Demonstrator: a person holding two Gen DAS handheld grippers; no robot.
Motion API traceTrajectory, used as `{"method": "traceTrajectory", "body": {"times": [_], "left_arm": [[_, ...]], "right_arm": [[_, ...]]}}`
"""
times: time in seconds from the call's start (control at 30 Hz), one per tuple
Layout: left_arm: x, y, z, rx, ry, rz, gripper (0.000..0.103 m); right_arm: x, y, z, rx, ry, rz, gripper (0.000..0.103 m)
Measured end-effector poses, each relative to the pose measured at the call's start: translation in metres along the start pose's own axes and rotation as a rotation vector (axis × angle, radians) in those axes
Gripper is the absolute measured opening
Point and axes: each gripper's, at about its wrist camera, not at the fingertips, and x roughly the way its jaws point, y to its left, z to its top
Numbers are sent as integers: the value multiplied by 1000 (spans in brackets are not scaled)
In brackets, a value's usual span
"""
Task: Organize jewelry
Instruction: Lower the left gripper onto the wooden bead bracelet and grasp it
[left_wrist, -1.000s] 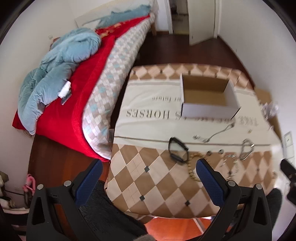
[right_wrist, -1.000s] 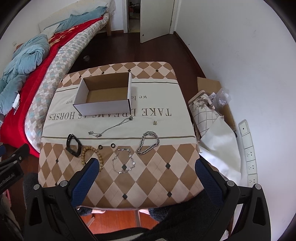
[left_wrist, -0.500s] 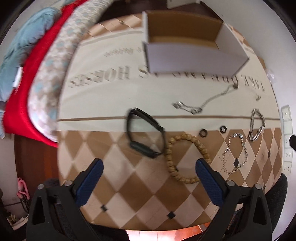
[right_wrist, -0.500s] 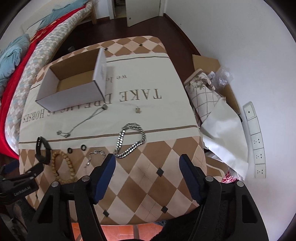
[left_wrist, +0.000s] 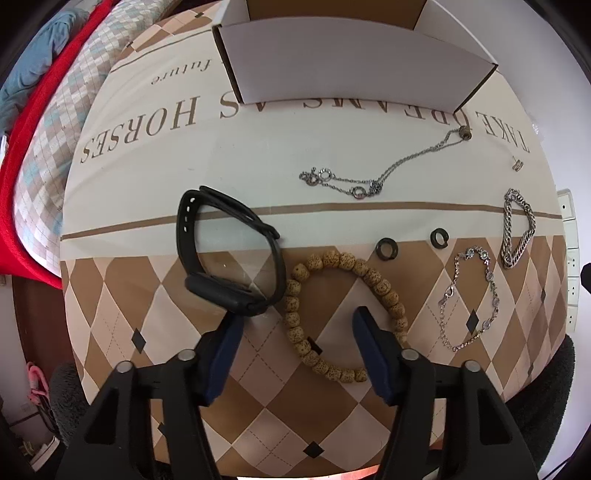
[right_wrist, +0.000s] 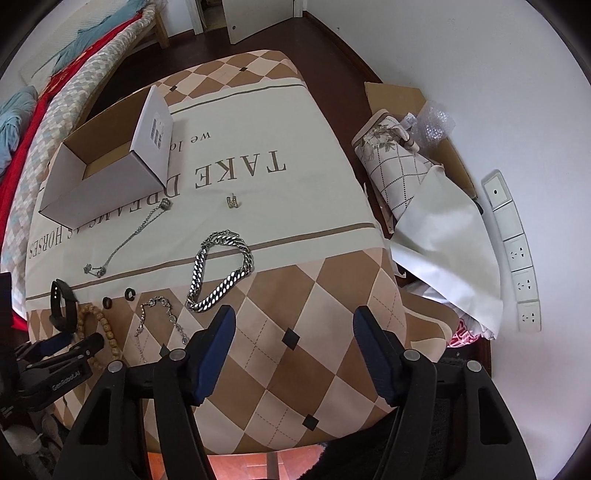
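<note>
Two grippers hover over jewelry on the counter (right_wrist: 258, 147). Left gripper (left_wrist: 297, 326) (fingers just narrowing, parted) straddles the wooden bead bracelet (left_wrist: 343, 310). Right gripper (right_wrist: 293, 325), closing too, holds nothing beside the silver chain bracelet (right_wrist: 221, 269).

One open cardboard box (left_wrist: 347, 70) at the far side of the cloth-covered table (left_wrist: 229, 387). One black wristband (left_wrist: 229, 258) near left. One wooden bead bracelet (left_wrist: 343, 314) just right of it. Two small dark rings (left_wrist: 386, 250) (left_wrist: 439, 238) side by side beyond the beads. One thin silver necklace (left_wrist: 384, 173) mid-table. One fine linked silver bracelet (left_wrist: 469, 299) near right. One heavy silver chain bracelet (left_wrist: 517, 229) at the far right edge. One tiny metal charm (left_wrist: 518, 165) farther right, alone. Two grippers: left gripper (left_wrist: 297, 321), right gripper (right_wrist: 293, 321).
</note>
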Motion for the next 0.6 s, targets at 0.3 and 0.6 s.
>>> {"method": "traceTrajectory", "body": {"times": [0.3, 0.6], "left_arm": [[-18, 12, -8, 14, -42, -14, 7], [-81, 61, -34, -30, -153, 8, 6]], "right_arm": [[-9, 7, 2, -10, -21, 7, 68], [-20, 40, 3, -57, -46, 63, 68]]}}
